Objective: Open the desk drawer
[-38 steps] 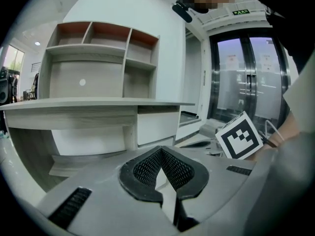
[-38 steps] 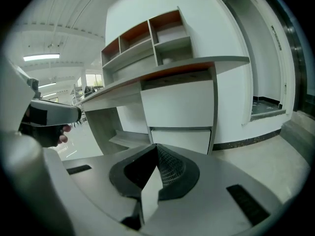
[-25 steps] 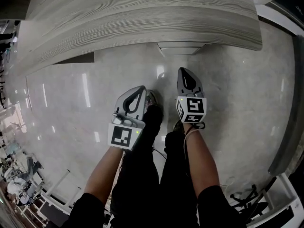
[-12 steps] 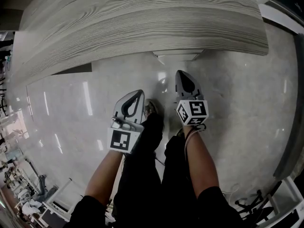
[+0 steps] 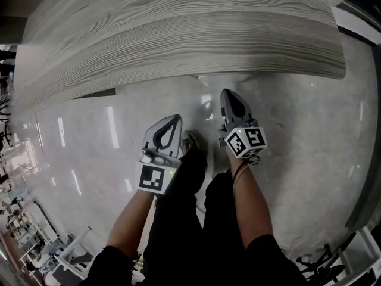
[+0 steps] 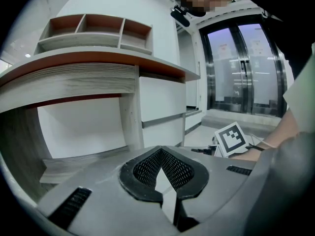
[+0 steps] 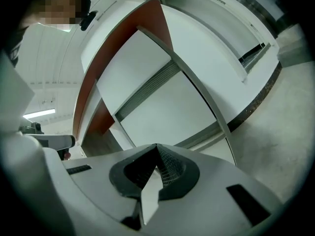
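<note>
The grey wood-grain desk top [image 5: 178, 28] fills the top of the head view. Under its edge peeks the top of a white drawer unit [image 5: 223, 78]. My left gripper [image 5: 171, 123] and right gripper [image 5: 231, 95] hang side by side over the floor, short of the desk. Both are shut with nothing in them. In the left gripper view the shut gripper [image 6: 160, 150] points at the drawer unit's white fronts [image 6: 162, 102], which are split by a grey groove. The right gripper view is rolled; its shut gripper [image 7: 157, 149] faces those drawer fronts [image 7: 167, 107] at some distance.
A compartment shelf [image 6: 93, 31] sits on the desk. Glossy stone floor [image 5: 89, 142] lies below, with the person's dark-trousered legs [image 5: 184, 219] under the grippers. Glass doors [image 6: 241, 68] stand to the right. Chair frames [image 5: 53, 255] are at the lower left.
Both grippers have sunk a little towards the floor. The right one has rolled, turning its marker cube. The desk edge now reaches further down the head view. Both stayed shut.
</note>
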A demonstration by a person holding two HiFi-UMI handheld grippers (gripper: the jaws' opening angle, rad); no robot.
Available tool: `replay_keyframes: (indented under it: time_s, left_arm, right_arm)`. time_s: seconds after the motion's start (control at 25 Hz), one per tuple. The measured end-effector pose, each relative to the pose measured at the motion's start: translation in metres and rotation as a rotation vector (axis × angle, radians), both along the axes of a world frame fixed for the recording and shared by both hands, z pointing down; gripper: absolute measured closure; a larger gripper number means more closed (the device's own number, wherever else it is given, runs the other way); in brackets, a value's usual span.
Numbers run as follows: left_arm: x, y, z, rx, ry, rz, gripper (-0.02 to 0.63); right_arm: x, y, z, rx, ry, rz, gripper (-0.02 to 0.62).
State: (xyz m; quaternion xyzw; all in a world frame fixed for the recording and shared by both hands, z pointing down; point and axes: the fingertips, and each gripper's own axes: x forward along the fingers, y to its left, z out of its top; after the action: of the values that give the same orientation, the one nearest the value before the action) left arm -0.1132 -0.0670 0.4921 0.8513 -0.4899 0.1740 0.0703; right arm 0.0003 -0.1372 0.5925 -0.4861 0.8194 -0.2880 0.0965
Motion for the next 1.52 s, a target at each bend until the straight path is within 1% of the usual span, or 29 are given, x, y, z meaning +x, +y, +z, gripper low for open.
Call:
replay_keyframes:
  time_s: [0.08,0.32,0.36,0.4,0.6,0.8,0.92,1.12,1.36,1.44,1.52]
  left_arm:
    - [0.003,-0.003,0.004,0.004,-0.005,0.006,0.603]
    - [0.008,-0.018,0.015,0.023,-0.004,0.014,0.603]
    - [0.008,-0.020,0.017,0.026,-0.003,0.015,0.603]
    - [0.009,-0.023,0.020,0.029,-0.002,0.017,0.603]
    - [0.013,-0.034,0.027,0.058,0.011,0.023,0.603]
    - [0.021,-0.044,0.034,0.105,0.014,0.038,0.603]
    - [0.024,-0.049,0.036,0.129,0.015,0.044,0.603]
    - [0.025,-0.051,0.041,0.146,0.018,0.049,0.603]
    - [0.019,-0.049,0.049,0.121,0.000,0.055,0.603]
    - [0.018,-0.052,0.051,0.119,0.001,0.055,0.602]
    - [0.018,-0.053,0.051,0.121,0.007,0.053,0.603]
  right_arm:
    - [0.001,-0.004,0.002,0.003,-0.046,0.007,0.591]
    - [0.000,-0.011,-0.001,0.046,-0.114,-0.010,0.589]
    - [-0.002,-0.013,-0.001,0.054,-0.123,-0.018,0.565]
    - [-0.002,-0.015,-0.001,0.062,-0.128,-0.024,0.523]
    - [-0.001,-0.022,0.002,0.082,-0.162,-0.022,0.507]
    - [0.000,-0.023,0.006,0.099,-0.215,-0.040,0.463]
    - [0.002,-0.025,0.008,0.106,-0.276,-0.034,0.447]
    - [0.005,-0.035,0.013,0.100,-0.416,-0.009,0.428]
    - [0.003,-0.043,0.011,0.096,-0.568,-0.008,0.391]
    - [0.005,-0.047,0.013,0.093,-0.601,-0.002,0.388]
    - [0.010,-0.052,0.020,0.070,-0.629,0.023,0.388]
